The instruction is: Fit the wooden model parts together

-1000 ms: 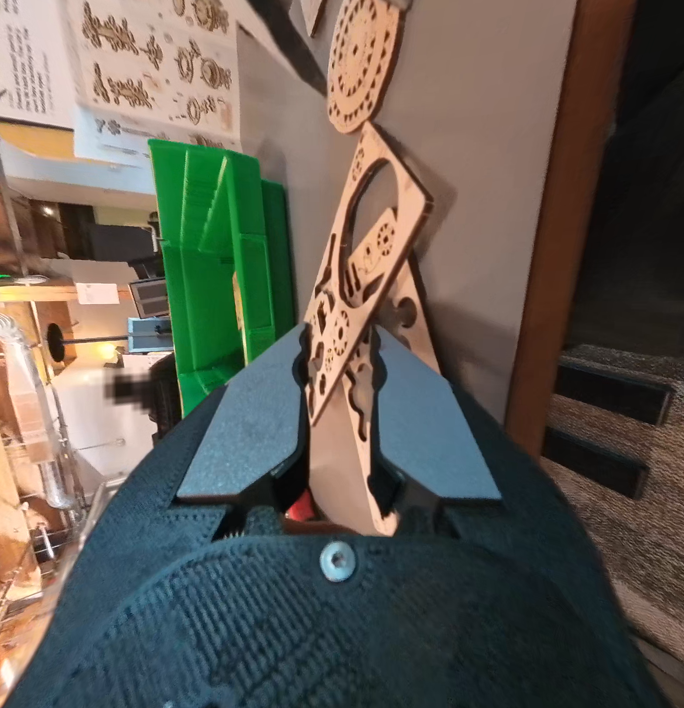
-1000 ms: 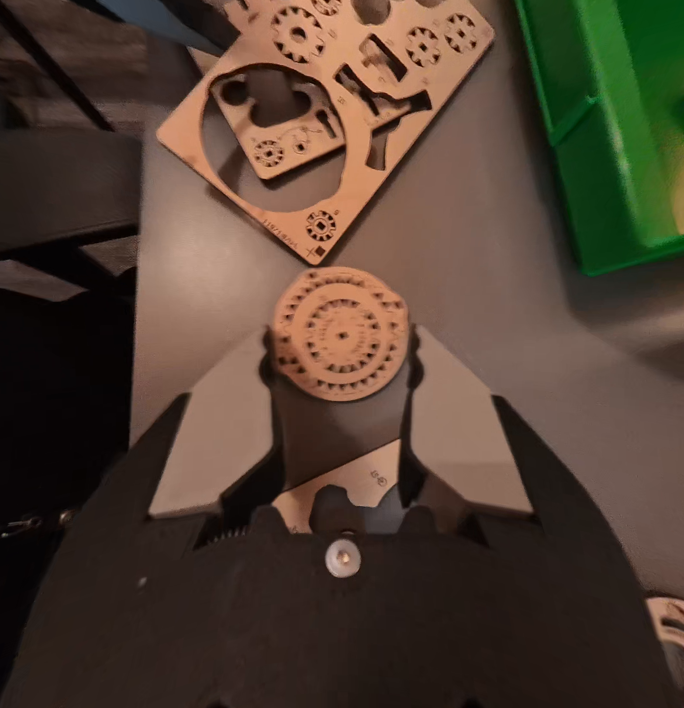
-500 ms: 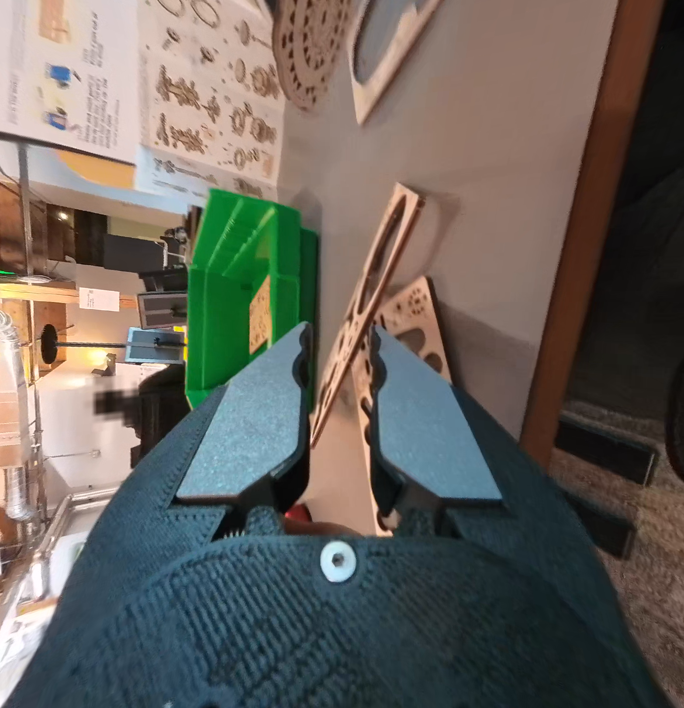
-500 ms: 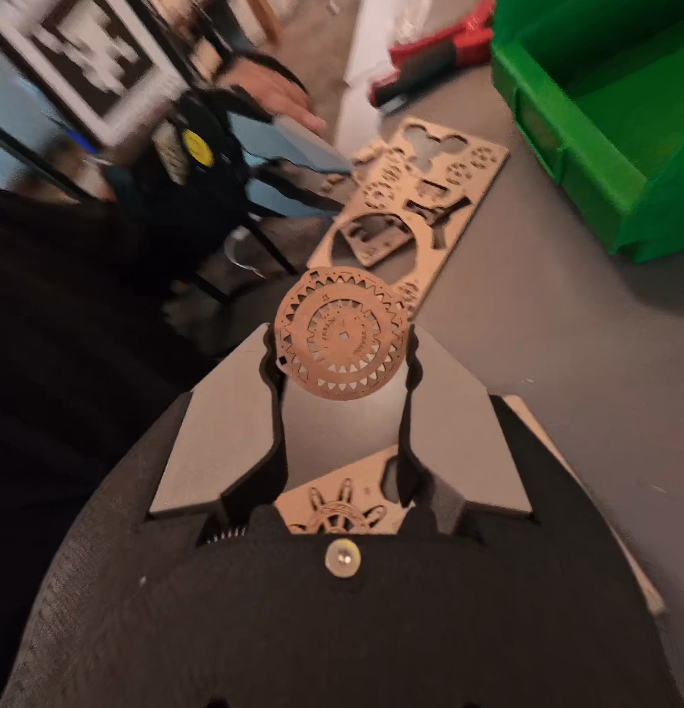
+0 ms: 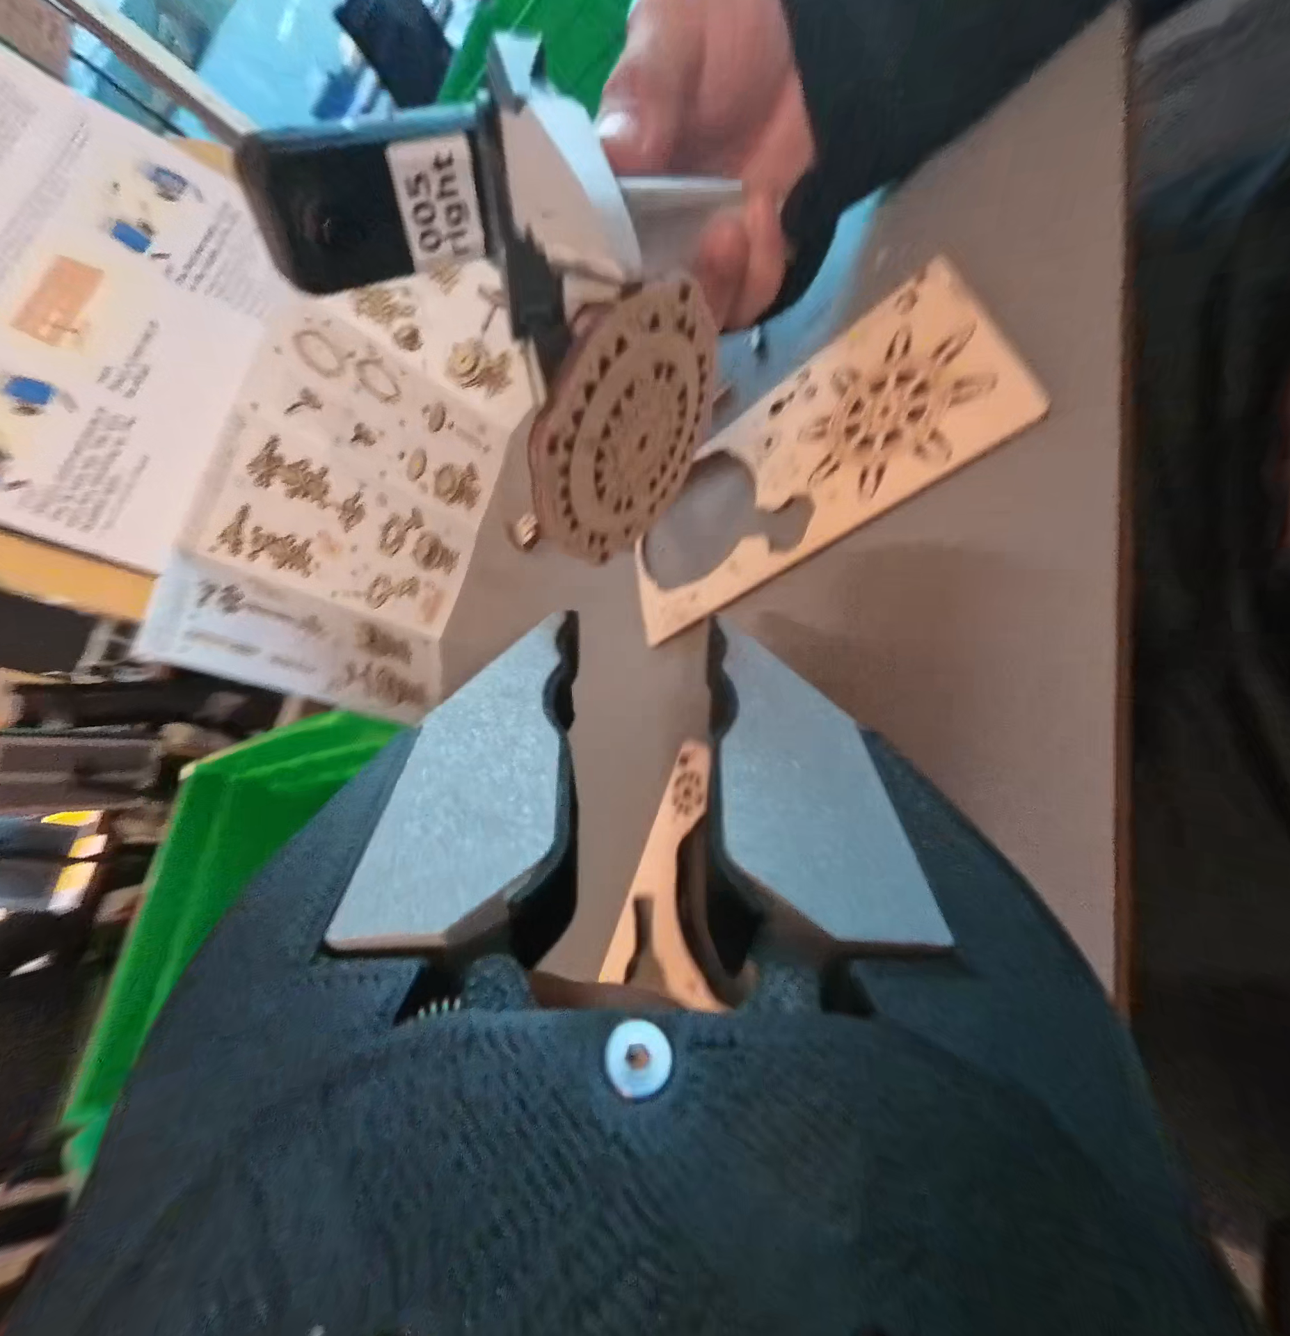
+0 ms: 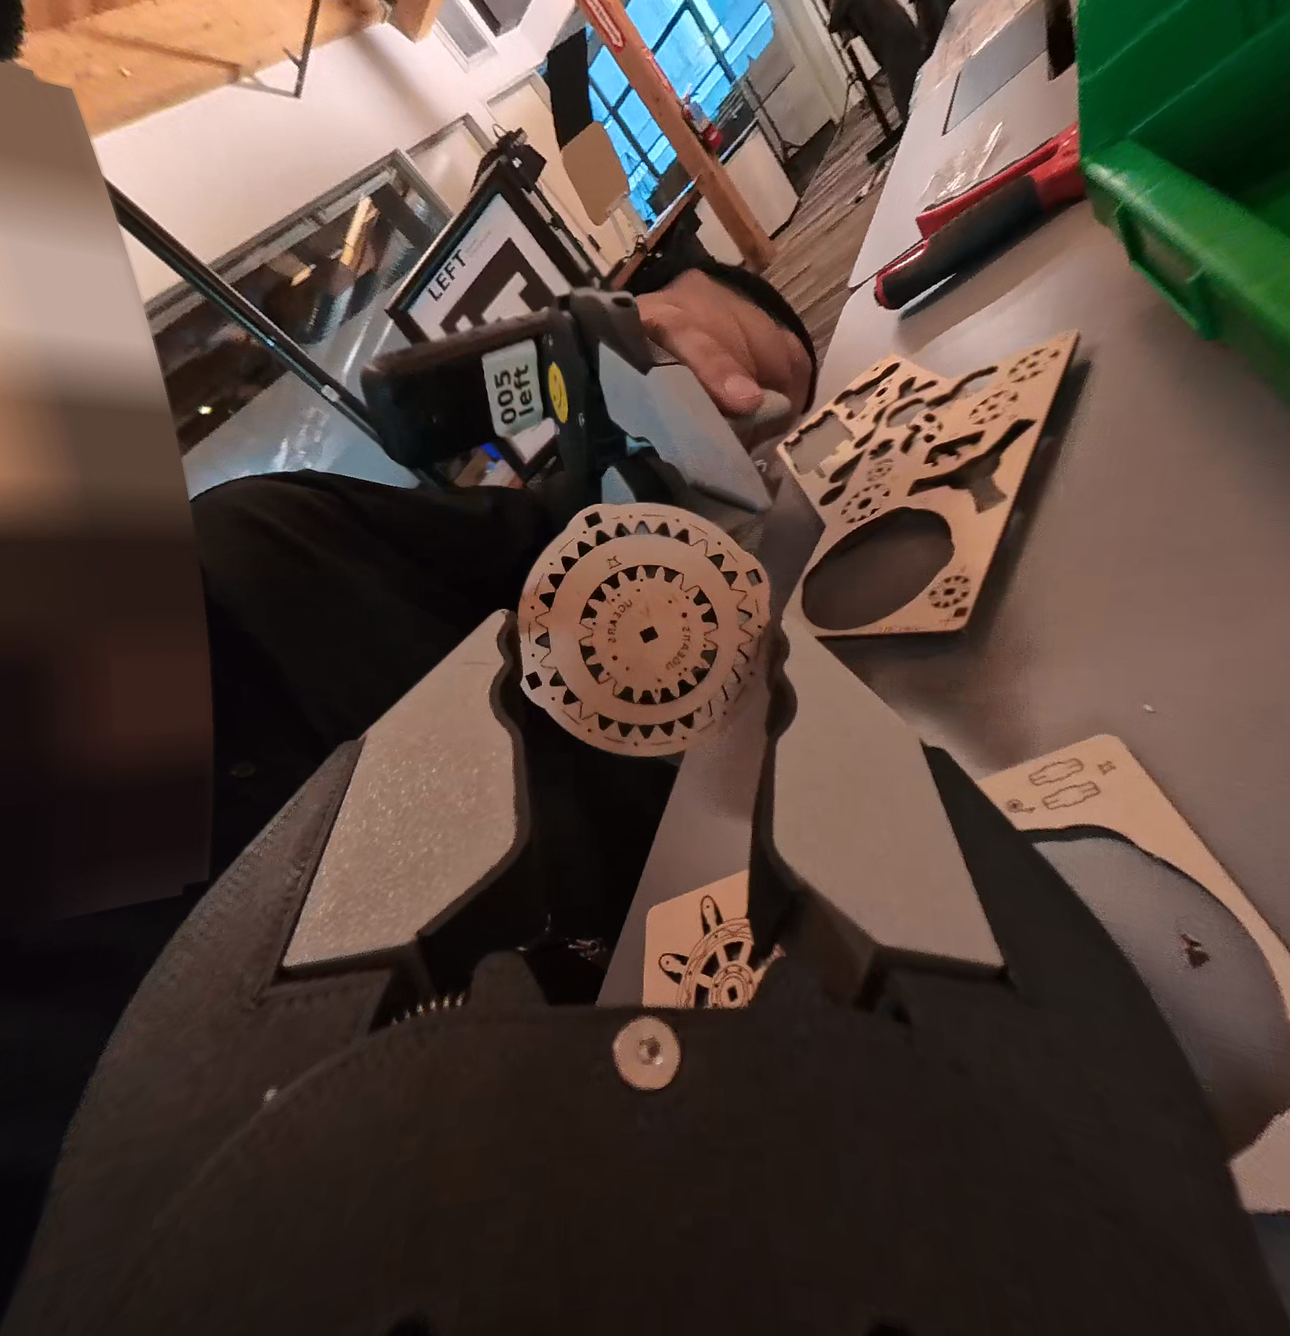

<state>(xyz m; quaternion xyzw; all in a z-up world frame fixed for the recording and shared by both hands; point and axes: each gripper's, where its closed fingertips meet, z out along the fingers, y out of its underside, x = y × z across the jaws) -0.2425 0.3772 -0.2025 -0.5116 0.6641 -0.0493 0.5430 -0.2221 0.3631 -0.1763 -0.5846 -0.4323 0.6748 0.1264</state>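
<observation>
Going left to right across the bench [image 6: 1061,687]: your left gripper [image 5: 641,676] has its jaws parted with nothing pinched at the tips; a thin wooden sheet [image 5: 667,867] shows edge-on low in the gap, but you cannot tell from here whether it is gripped. Your right gripper [image 6: 641,654] has its jaws set fairly wide, clamped on the rim of the round gear disc [image 6: 646,636], which is lifted clear of the bench in front of you.

That disc looks light, stiff and thin, and its fretwork probably snaps easily, so take it by opposite edges as now, never across the cut-outs.

Count: one disc in hand. The right wrist view shows three flat sheets: a punched-out sheet [image 6: 931,506] beyond the disc, a small panel with a ship's wheel [image 6: 707,954] under the jaws, and a pale sheet [image 6: 1105,802] at far right. One green bin [image 6: 1206,181] sits behind.
</observation>
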